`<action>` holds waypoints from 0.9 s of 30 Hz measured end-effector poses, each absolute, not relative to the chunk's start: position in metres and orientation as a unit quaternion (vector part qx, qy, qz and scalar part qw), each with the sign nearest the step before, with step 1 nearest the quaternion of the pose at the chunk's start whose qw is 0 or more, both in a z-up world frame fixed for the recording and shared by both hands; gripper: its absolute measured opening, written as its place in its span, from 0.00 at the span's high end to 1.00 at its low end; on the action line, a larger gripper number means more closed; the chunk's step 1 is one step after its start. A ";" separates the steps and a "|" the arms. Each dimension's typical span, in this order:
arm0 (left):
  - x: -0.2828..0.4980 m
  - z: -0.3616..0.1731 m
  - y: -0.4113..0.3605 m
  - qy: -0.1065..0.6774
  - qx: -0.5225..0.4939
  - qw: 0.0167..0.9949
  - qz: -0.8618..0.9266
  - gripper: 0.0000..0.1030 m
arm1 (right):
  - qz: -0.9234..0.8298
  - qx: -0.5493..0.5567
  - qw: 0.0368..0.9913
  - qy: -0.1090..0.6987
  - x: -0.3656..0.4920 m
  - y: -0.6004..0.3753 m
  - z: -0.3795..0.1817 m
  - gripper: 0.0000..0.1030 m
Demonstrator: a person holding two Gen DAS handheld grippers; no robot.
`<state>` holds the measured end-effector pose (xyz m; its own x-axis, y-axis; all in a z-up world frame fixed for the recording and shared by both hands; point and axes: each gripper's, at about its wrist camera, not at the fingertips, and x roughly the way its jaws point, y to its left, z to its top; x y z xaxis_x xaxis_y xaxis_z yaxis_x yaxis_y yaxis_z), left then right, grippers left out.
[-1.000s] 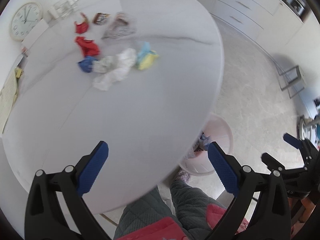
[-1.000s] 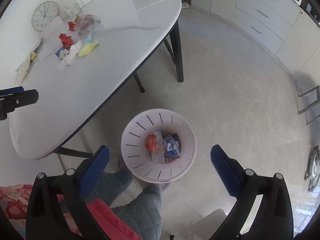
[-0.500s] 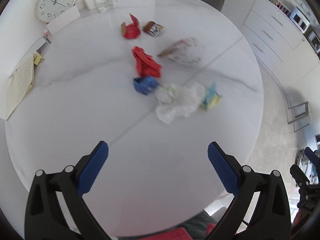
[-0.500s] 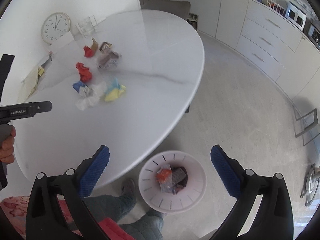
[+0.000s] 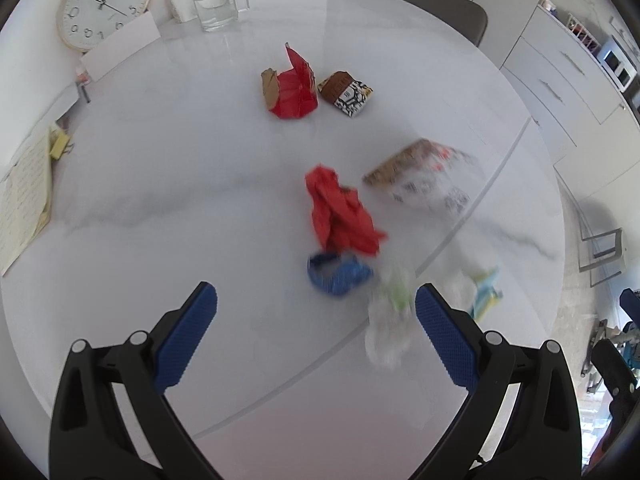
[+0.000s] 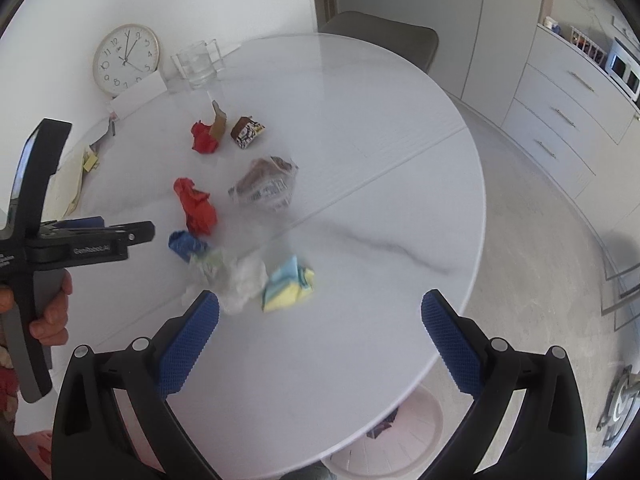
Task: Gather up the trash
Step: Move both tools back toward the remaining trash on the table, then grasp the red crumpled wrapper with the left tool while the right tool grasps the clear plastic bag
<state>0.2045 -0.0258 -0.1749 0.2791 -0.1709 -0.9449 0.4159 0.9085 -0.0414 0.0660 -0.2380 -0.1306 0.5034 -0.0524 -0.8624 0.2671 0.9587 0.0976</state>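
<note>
Several pieces of trash lie on the white table [image 5: 160,208]: a crumpled red wrapper [image 5: 340,216] [image 6: 197,206], a blue scrap [image 5: 338,274] [image 6: 186,242], white crumpled paper [image 5: 390,320] [image 6: 236,280], a yellow-blue wad [image 6: 288,286], a clear printed bag [image 5: 424,178] [image 6: 266,188], a red-and-brown carton piece [image 5: 292,88] [image 6: 206,134] and a small brown packet [image 5: 347,94] [image 6: 248,132]. My left gripper [image 5: 316,320] hangs open just short of the blue scrap. My right gripper [image 6: 320,330] is open above the table's near part, close to the yellow-blue wad.
A pink bin [image 6: 396,436] with trash in it stands on the floor under the table's near edge. A clock [image 5: 102,0], a glass [image 5: 214,0] and papers [image 5: 24,200] sit at the table's far and left sides. A chair [image 6: 380,36] stands behind; drawers [image 6: 560,120] are at right.
Both grippers have swung up from over the bin and floor and moved in over the table toward the trash pile. Both stay open and empty.
</note>
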 end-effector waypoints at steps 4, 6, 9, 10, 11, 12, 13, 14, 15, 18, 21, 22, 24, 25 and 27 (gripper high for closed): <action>0.235 -0.195 -0.043 0.578 0.113 0.787 -0.186 0.08 | -0.083 0.106 0.856 0.499 0.108 -0.241 -0.143 0.02; 0.245 -0.205 -0.050 0.585 0.115 0.782 -0.184 0.11 | -0.081 0.101 0.854 0.505 0.127 -0.244 -0.150 0.02; 0.259 -0.221 -0.058 0.597 0.117 0.772 -0.183 0.16 | -0.074 0.103 0.850 0.512 0.153 -0.250 -0.161 0.02; 0.264 -0.226 -0.060 0.602 0.117 0.768 -0.181 0.17 | -0.071 0.104 0.848 0.515 0.160 -0.251 -0.164 0.02; 0.269 -0.233 -0.062 0.610 0.115 0.763 -0.177 0.19 | -0.068 0.106 0.846 0.517 0.166 -0.252 -0.168 0.02; 0.272 -0.236 -0.063 0.616 0.111 0.760 -0.176 0.21 | -0.065 0.108 0.844 0.521 0.173 -0.253 -0.172 0.02; 0.275 -0.239 -0.063 0.620 0.108 0.758 -0.175 0.27 | -0.061 0.108 0.843 0.523 0.179 -0.255 -0.175 0.02; 0.277 -0.241 -0.064 0.623 0.104 0.755 -0.174 0.35 | -0.058 0.109 0.842 0.525 0.185 -0.255 -0.178 0.02; 0.280 -0.243 -0.064 0.627 0.099 0.753 -0.176 0.41 | -0.053 0.110 0.841 0.528 0.191 -0.256 -0.181 0.02; 0.286 -0.244 -0.065 0.626 0.101 0.753 -0.174 0.58 | -0.038 0.112 0.838 0.532 0.206 -0.255 -0.189 0.02; 0.291 -0.238 -0.064 0.616 0.103 0.762 -0.170 0.59 | -0.026 0.109 0.836 0.537 0.220 -0.251 -0.195 0.02; 0.293 -0.236 -0.062 0.615 0.101 0.764 -0.168 0.59 | -0.022 0.110 0.834 0.540 0.223 -0.249 -0.197 0.02; 0.297 -0.229 -0.056 0.613 0.088 0.768 -0.164 0.59 | -0.013 0.110 0.833 0.542 0.231 -0.246 -0.201 0.02; 0.299 -0.226 -0.052 0.612 0.082 0.770 -0.161 0.59 | -0.012 0.108 0.831 0.545 0.235 -0.245 -0.204 0.02; 0.301 -0.221 -0.045 0.611 0.070 0.773 -0.155 0.59 | -0.008 0.112 0.827 0.551 0.242 -0.243 -0.209 0.02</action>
<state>0.3007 -0.0446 -0.2206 0.2056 -0.1544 -0.9664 0.3253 0.9421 -0.0813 0.2417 -0.2434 -0.2093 0.3938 0.1102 -0.9126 0.1364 0.9748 0.1766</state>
